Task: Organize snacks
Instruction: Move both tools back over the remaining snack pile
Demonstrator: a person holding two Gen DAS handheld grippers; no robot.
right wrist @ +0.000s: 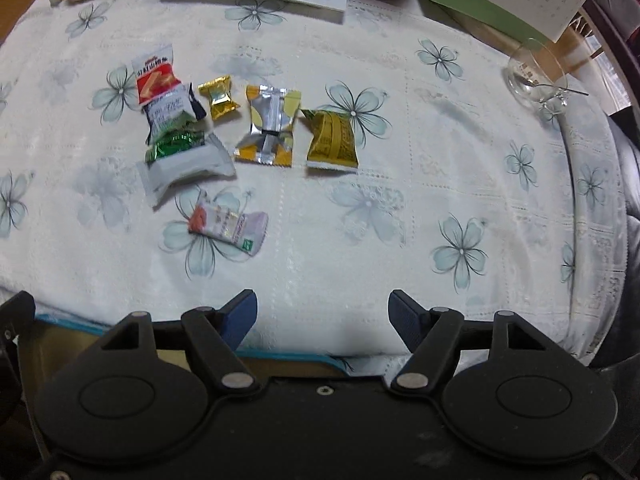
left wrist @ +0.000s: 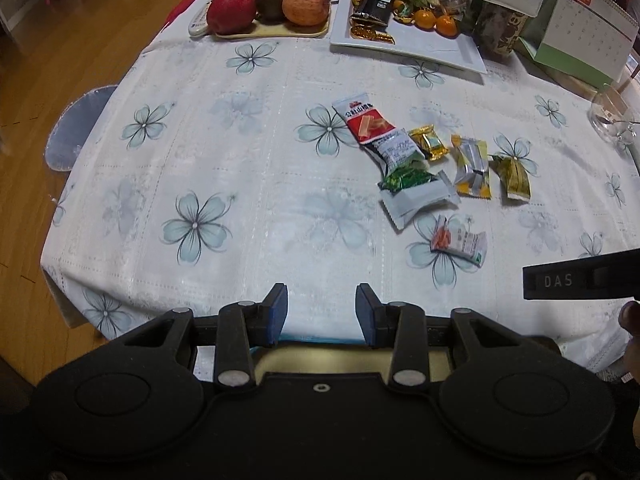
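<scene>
both spread apart and empty above the near edge of the surface [right wrist: 400, 184] — left hand-held gripper [left wrist: 321, 312], right hand-held gripper [right wrist: 323, 316]. scattered toward the middle: small wrapped snacks [right wrist: 266, 124]. probably light, crinkly, slippery film — best pinched across a flat body, not the crimped ends.

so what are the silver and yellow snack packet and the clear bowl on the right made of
Silver and yellow snack packet: likely metallised plastic film, glossy; crinkled mirror-like face with a back seam. Clear bowl: probably glass, possibly clear plastic; transparent, with bright rim highlights.
</scene>
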